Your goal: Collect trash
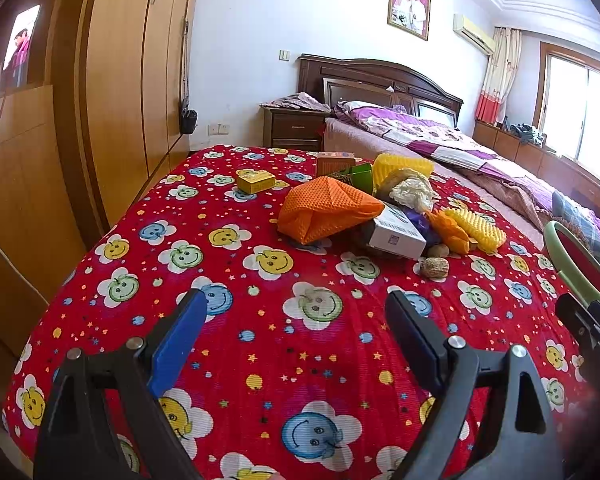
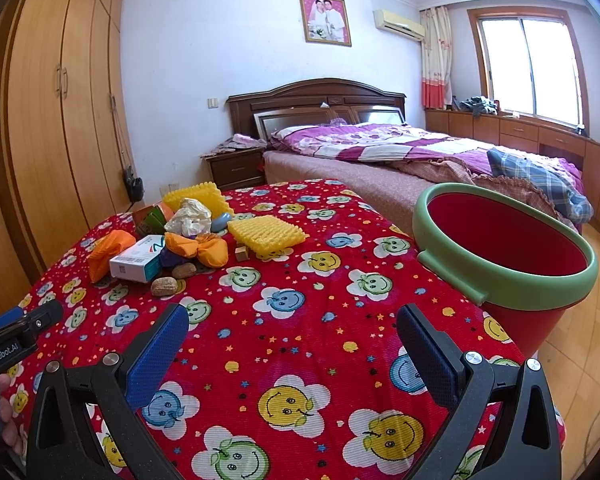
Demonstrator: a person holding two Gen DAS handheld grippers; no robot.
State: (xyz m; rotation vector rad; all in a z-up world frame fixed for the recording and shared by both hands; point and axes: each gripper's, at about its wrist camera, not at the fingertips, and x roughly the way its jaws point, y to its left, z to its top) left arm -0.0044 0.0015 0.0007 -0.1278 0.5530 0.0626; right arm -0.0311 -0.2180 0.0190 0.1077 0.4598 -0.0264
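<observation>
Both grippers gape empty, left gripper [image 1: 296,340] nearer the trash pile [image 1: 364,208] at its one o'clock, right gripper [image 2: 292,352] beside the bucket [image 2: 500,276] at two.

Bedroom, white walls; wooden wardrobe [image 2: 60,120] along left wall, dark wooden headboard [image 2: 316,100] against far wall with framed photo [image 2: 325,19] above. Bed [image 2: 400,152] carries purple quilt; nightstand [image 2: 236,168] beside it. Daylight enters through window [image 2: 528,68]; wall air conditioner [image 2: 398,24] mounted nearby.
</observation>
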